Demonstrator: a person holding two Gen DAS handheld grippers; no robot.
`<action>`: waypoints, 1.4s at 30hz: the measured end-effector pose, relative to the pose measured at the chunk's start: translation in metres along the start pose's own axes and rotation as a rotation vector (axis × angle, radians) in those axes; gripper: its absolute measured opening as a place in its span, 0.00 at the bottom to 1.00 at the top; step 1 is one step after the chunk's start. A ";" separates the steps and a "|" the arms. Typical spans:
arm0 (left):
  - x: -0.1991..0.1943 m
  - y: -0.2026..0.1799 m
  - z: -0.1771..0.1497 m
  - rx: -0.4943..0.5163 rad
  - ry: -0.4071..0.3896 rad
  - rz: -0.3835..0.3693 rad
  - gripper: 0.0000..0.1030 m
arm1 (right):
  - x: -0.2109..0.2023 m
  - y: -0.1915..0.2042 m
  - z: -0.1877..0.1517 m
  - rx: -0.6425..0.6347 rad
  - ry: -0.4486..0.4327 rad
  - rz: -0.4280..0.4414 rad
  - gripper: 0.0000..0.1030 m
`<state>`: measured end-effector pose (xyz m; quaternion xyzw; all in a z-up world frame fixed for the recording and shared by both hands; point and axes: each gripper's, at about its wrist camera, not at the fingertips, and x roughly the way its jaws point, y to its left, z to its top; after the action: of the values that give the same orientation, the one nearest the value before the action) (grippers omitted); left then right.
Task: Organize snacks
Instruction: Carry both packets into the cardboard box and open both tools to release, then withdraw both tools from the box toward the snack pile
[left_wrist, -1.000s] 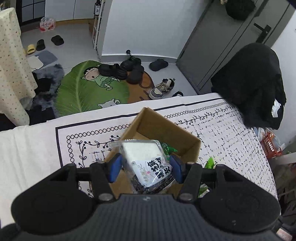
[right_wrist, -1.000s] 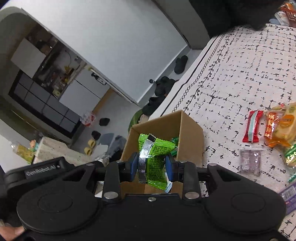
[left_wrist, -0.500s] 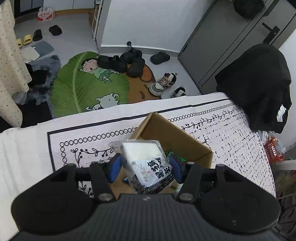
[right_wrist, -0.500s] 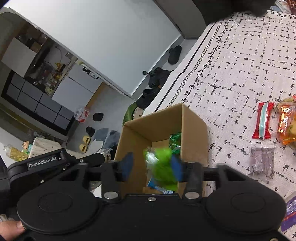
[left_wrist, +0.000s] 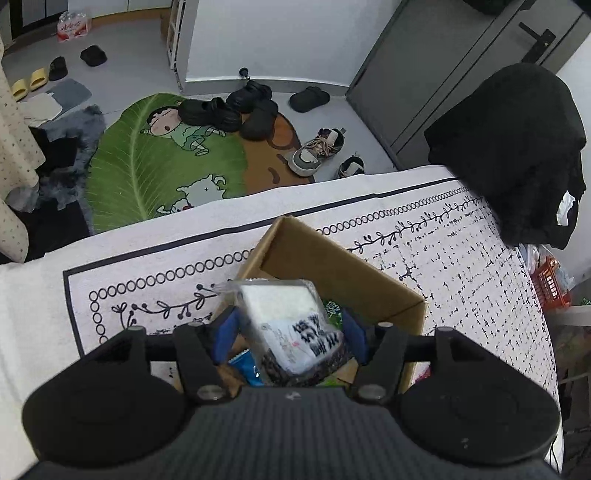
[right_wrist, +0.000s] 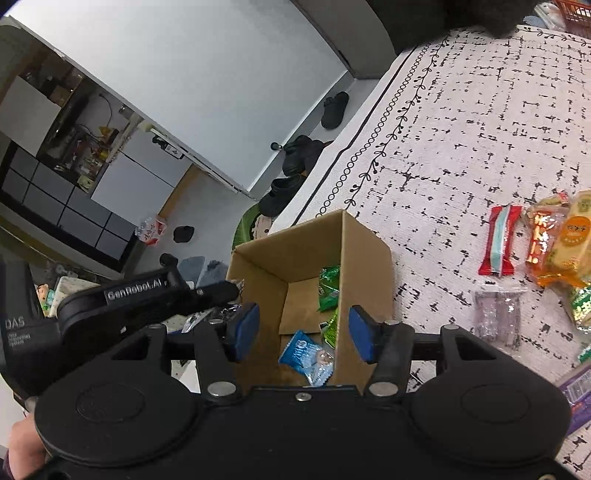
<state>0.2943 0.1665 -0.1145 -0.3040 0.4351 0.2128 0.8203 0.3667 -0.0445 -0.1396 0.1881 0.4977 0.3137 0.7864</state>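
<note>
Left claw (left_wrist: 290, 328) sits over the box (left_wrist: 340, 266), looks half-open around a blurry white packet (left_wrist: 291, 325); if it's off-centre the packet could clip the rim. Right claw (right_wrist: 303, 332) is wide open, empty.

Black tongs (right_wrist: 303, 334) with blue pads (right_wrist: 246, 328), silver screws, white lettering.

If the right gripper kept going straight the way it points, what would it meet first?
Probably the inside of the cardboard box: the open right gripper hangs over its opening, likely reaching the blue snack packet on the bottom first. Depth is uncertain.
</note>
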 end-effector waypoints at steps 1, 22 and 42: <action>-0.002 -0.002 0.000 0.006 -0.012 -0.007 0.65 | -0.001 -0.001 0.000 0.002 0.000 -0.002 0.52; -0.067 -0.001 -0.039 0.024 -0.034 0.059 0.79 | -0.056 -0.001 -0.019 -0.019 -0.017 -0.070 0.89; -0.110 -0.038 -0.094 0.099 -0.039 0.062 1.00 | -0.116 -0.043 -0.035 -0.030 -0.057 -0.186 1.00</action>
<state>0.2044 0.0649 -0.0507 -0.2454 0.4383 0.2222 0.8356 0.3129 -0.1554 -0.1040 0.1380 0.4858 0.2416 0.8286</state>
